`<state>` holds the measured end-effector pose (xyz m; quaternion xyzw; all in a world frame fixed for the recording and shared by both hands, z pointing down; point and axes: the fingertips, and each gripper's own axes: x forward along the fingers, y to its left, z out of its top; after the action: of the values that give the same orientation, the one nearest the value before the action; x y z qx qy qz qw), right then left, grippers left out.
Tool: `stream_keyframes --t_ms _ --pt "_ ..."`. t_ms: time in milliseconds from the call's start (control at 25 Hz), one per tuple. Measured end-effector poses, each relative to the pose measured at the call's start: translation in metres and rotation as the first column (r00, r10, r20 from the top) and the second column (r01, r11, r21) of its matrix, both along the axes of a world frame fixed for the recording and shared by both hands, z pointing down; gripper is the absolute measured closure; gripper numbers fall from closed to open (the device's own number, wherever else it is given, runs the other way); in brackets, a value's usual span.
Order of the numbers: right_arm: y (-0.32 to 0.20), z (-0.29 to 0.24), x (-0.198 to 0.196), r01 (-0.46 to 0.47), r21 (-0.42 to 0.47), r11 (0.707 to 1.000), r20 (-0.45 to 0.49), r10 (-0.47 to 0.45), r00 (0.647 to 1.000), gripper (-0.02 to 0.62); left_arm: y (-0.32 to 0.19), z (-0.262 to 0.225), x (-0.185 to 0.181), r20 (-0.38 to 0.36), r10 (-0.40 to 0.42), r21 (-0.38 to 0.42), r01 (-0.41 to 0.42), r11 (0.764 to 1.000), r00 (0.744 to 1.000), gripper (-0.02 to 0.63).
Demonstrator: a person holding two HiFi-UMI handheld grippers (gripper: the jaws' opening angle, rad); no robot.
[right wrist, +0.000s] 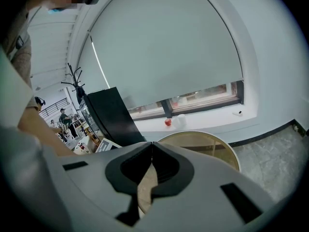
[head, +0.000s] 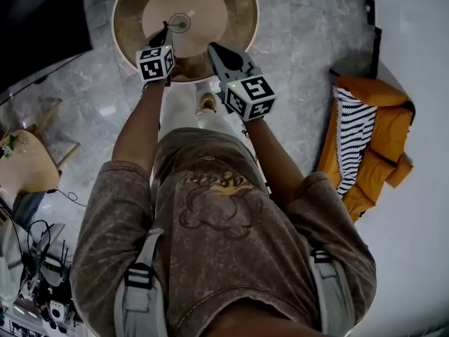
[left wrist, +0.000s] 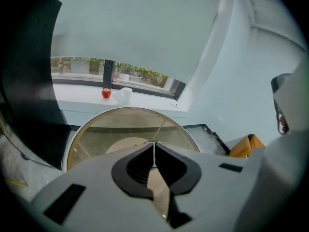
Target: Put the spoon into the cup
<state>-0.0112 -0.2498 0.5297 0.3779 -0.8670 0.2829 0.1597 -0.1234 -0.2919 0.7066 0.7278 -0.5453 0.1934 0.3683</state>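
Glass counter (head: pixel 242 12) ahead: what looks like the cup (head: pixel 179 23) sits just beyond my left tongs (left wrist: pixel 154 146), farther from my right tongs (right wrist: pixel 152 146); both pressed together, spoon unseen.

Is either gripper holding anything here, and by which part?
Right gripper: nothing, jaws together. Left gripper: jaws together, with a thin pale sliver in the seam; whether that is something pinched cannot be told.

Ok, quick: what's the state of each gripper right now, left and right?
Left gripper: closed, jaws together, nothing visibly held.
Right gripper: closed, jaws together, empty.
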Motion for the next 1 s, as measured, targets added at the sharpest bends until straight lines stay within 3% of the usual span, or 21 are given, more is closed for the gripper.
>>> stream_keyframes --t_ms 360,1000 --pt "0.017 -0.021 0.014 0.006 0.012 1.0 0.011 -0.006 1.0 0.577 0.024 -0.029 0.014 -0.014 -0.008 -0.023 0.008 1.0 1.0 0.588" --pt "0.044 -0.065 0.015 0.044 0.059 0.997 0.073 -0.049 0.996 0.577 0.057 -0.142 0.02 -0.068 -0.049 0.05 0.053 0.997 0.996 0.589"
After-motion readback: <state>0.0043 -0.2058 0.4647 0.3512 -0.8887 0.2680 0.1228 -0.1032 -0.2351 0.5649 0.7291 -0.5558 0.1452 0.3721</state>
